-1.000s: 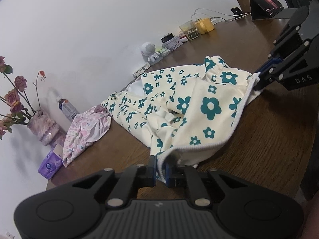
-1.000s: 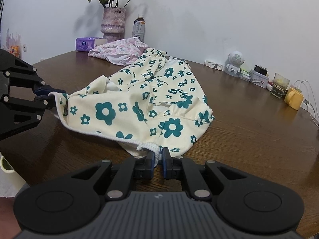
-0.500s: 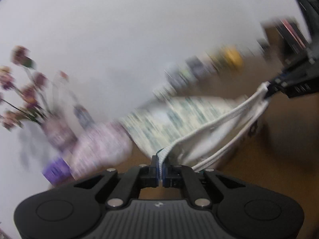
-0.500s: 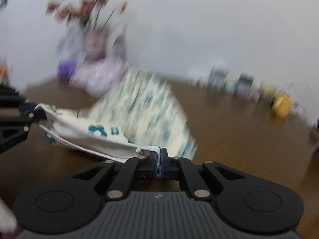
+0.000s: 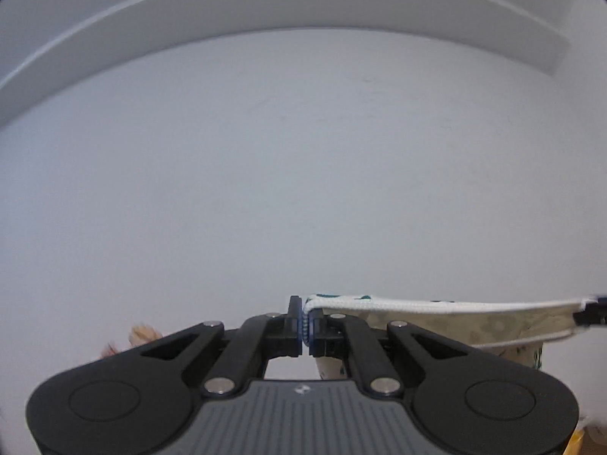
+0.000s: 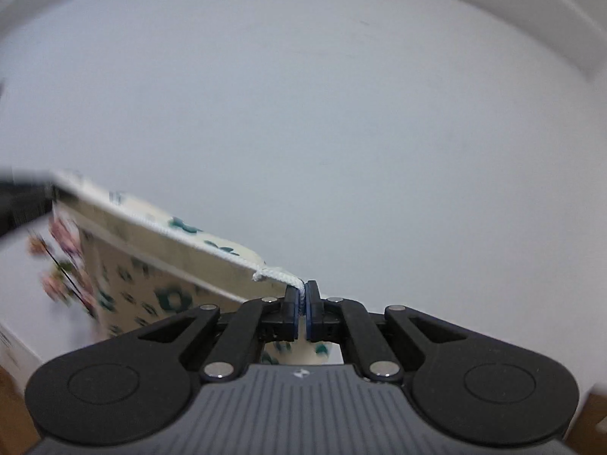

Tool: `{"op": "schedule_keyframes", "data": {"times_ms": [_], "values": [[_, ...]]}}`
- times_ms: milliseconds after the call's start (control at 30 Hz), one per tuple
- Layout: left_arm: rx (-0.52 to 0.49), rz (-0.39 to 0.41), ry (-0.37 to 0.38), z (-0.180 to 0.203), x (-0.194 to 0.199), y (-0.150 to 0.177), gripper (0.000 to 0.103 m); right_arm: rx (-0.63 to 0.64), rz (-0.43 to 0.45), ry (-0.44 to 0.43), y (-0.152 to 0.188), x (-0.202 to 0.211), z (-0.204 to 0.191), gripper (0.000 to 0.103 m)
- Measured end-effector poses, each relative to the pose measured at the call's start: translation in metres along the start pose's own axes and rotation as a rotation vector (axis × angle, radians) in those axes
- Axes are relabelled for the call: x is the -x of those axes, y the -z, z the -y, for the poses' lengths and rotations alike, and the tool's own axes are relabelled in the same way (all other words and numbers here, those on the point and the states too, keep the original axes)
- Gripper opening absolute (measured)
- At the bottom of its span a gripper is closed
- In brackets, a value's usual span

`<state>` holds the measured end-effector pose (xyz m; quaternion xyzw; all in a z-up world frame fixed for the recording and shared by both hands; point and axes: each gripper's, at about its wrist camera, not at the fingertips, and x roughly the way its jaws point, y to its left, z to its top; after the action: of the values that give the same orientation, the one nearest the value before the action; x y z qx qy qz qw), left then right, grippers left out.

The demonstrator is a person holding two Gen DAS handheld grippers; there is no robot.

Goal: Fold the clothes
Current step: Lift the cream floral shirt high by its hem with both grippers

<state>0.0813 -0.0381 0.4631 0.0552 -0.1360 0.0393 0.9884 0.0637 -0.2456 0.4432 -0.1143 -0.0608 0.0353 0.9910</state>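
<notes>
So my left claw (image 5: 305,326) and right claw (image 6: 302,305) each pinch the floral dress's (image 6: 151,265) white trim, stretched taut against the wall (image 5: 303,170).

Soft, even, cool-white light fills both views, with no glare and only faint shading on the wall (image 5: 303,170). Fisheye distortion bows the ceiling ledge (image 5: 265,11) into an arc. In the right wrist view the flowers (image 6: 60,265) and cloth (image 6: 151,265) smear with motion blur.
</notes>
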Motion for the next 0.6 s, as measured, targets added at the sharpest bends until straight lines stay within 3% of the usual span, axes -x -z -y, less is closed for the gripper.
{"op": "schedule_keyframes", "data": {"times_ms": [33,133,333,400,600], "values": [[0.002,-0.011,0.008,-0.002,0.001,-0.006,0.002,0.039,0.003,0.023,-0.005,0.0,-0.005,0.002],[0.06,-0.038,0.037,-0.013,0.004,-0.02,0.002,-0.028,0.039,-0.004,-0.026,0.011,0.006,0.002],[0.021,-0.016,0.048,-0.013,0.014,-0.031,0.002,-0.052,0.036,-0.038,-0.044,0.009,0.012,0.002],[0.035,-0.046,0.061,-0.013,0.008,-0.028,0.002,-0.067,0.045,-0.046,-0.048,0.006,0.015,0.002],[0.055,-0.192,0.067,0.002,-0.049,0.019,0.002,-0.051,-0.11,-0.053,-0.017,-0.075,0.001,0.002]]}}
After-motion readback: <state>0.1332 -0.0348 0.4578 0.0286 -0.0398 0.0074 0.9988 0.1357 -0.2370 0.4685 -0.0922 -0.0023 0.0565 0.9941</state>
